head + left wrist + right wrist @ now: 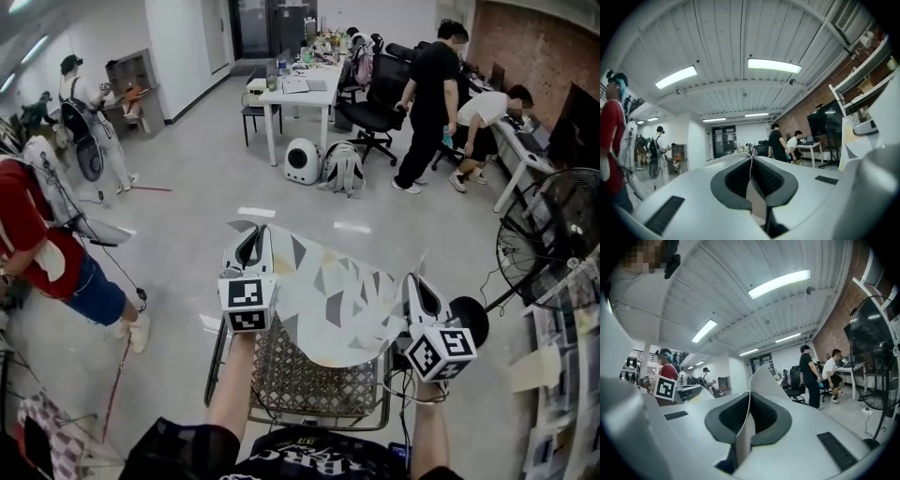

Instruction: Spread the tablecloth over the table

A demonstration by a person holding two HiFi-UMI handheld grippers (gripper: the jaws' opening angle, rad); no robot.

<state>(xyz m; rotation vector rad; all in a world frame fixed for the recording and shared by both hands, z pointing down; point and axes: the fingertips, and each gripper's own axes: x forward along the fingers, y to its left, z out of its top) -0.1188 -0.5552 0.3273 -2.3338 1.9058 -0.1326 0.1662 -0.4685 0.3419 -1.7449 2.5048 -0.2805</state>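
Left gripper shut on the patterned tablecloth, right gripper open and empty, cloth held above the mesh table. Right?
No. The right gripper is not open and empty: the right gripper view shows its jaws closed on an edge of the tablecloth. The rest stands: the left gripper is shut on the tablecloth, which is held above the mesh table.

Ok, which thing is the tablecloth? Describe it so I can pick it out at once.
Find the small woven-top table at the bottom centre of the head view. Above it, the left gripper and right gripper each pinch an edge of the tablecloth. It is the only pale sheet patterned with grey triangles.
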